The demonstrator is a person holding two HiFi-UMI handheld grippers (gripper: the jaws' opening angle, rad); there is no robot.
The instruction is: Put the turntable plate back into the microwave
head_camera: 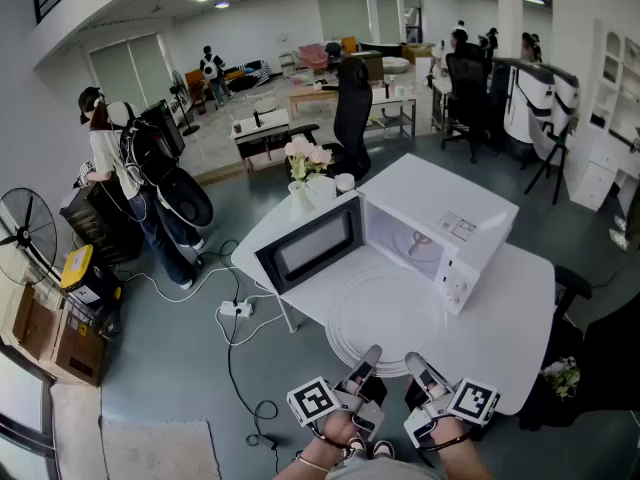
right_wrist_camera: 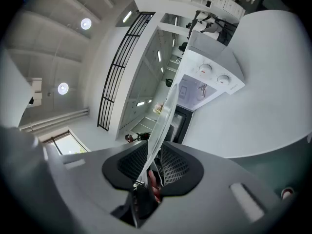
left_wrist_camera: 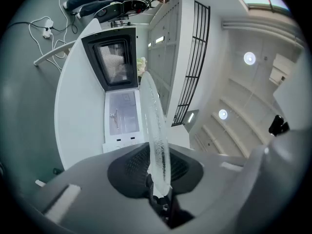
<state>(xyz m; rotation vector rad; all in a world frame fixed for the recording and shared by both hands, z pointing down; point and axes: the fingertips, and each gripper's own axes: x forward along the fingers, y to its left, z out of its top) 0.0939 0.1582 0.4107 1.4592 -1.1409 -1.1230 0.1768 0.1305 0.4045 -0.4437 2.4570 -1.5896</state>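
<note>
Head view: 2 hands sit side by side at the bottom edge, each carrying a gripper that points away from the person, about level, toward the open microwave [head_camera: 440,230]. The left gripper [head_camera: 371,354] and the right gripper [head_camera: 416,362] meet the near rim of the clear turntable plate [head_camera: 385,313] close beside each other. The plate lies flat over the white tabletop [head_camera: 520,313], just in front of the oven's open cavity and outside it. I cannot tell whether it rests on the surface. The microwave door [head_camera: 310,243] is swung wide to the left.

Left gripper view: the scene is rolled a quarter turn, so the plate [left_wrist_camera: 155,126] shows edge-on as a thin glass band running away from the camera. The left gripper [left_wrist_camera: 158,182] has its ribbed dark fingers [left_wrist_camera: 130,168] closed on the plate's rim, 1 on each face. Beyond it are the cavity [left_wrist_camera: 121,116] and the door [left_wrist_camera: 114,60].

Right gripper view: also rolled, the other way. The right gripper [right_wrist_camera: 150,168] pinches the plate's edge [right_wrist_camera: 165,118] between its fingers [right_wrist_camera: 178,167]. The glass points toward the microwave [right_wrist_camera: 210,77].
</note>
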